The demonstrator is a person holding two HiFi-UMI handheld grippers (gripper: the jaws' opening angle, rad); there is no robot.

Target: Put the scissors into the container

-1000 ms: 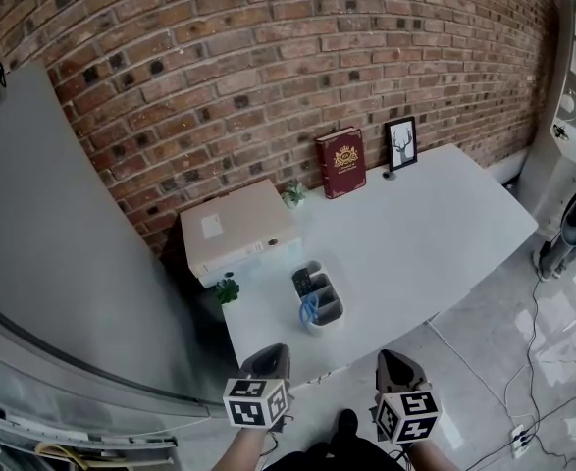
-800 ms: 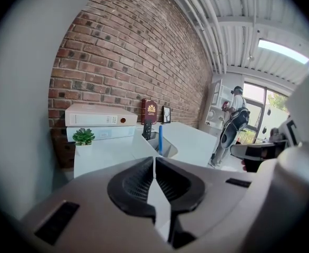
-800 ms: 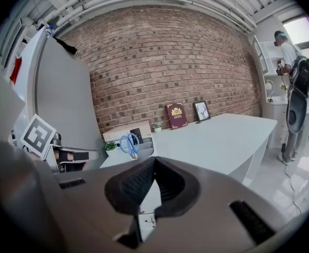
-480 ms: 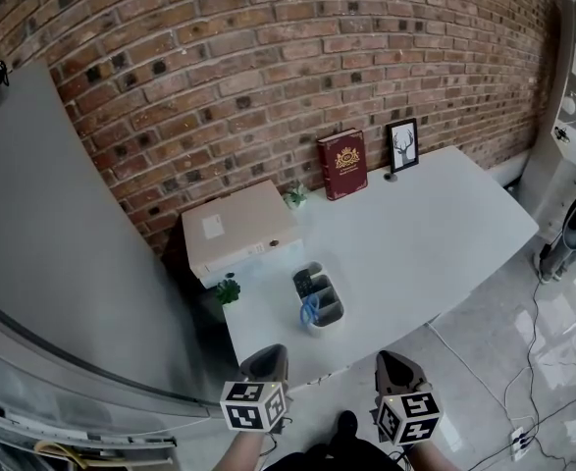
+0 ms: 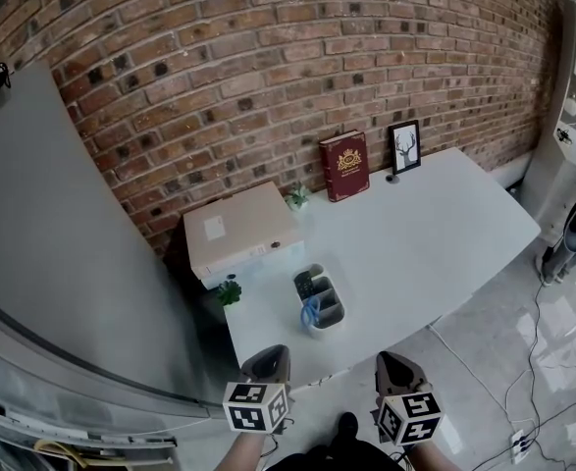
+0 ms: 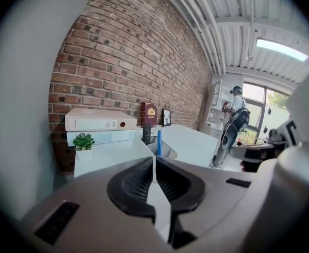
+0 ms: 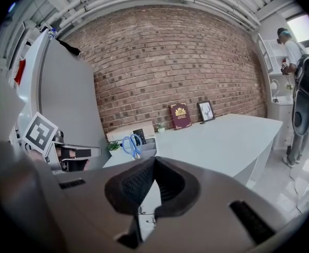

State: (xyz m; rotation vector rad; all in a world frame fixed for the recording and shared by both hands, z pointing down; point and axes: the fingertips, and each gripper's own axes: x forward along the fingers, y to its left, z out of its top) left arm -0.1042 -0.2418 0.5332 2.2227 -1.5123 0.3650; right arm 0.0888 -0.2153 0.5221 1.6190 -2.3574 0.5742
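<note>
Left gripper and right gripper, jaws together, empty; scissors seemingly upright in container.

Slight camera drift, book edged rightward in frame

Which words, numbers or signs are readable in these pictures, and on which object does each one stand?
No text can be read.
Dark red hardcover book: gold emblem, lettering too small.
White binder: spine label blurred.
Black-and-white marker cubes: square patterns only, no words.
</note>
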